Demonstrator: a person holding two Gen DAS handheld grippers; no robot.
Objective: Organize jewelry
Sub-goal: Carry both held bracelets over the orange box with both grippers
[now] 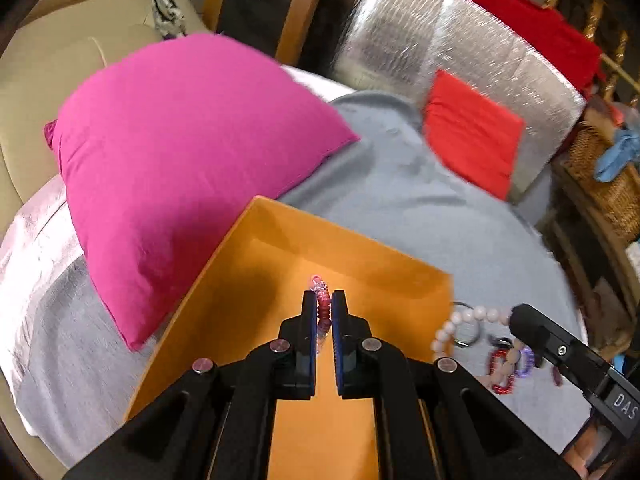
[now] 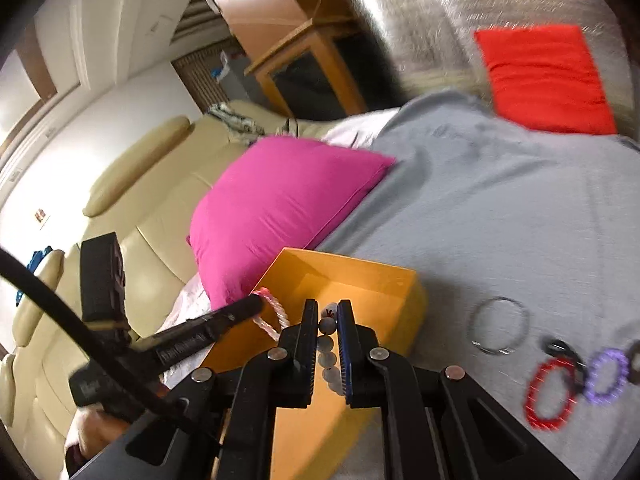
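Note:
My left gripper (image 1: 324, 300) is shut on a pink coiled bracelet (image 1: 323, 312) and holds it over the open orange box (image 1: 256, 300). It also shows in the right wrist view (image 2: 256, 304), with the pink bracelet (image 2: 272, 312) at the box's left rim. My right gripper (image 2: 328, 312) is shut on a pale beaded bracelet (image 2: 327, 346) above the orange box's (image 2: 372, 280) near side. That bracelet (image 1: 460, 320) hangs from the right gripper (image 1: 516, 316) in the left wrist view. A silver bangle (image 2: 498, 326), a red bracelet (image 2: 550, 394) and a purple bracelet (image 2: 606, 374) lie on the grey blanket.
A magenta pillow (image 1: 192, 168) lies left of and behind the box on the grey blanket (image 1: 400, 200). A red cushion (image 1: 472, 136) leans on a silver panel (image 1: 420, 40) at the back. A beige sofa (image 2: 132, 208) is at the left, a wicker basket (image 1: 608, 184) at the right.

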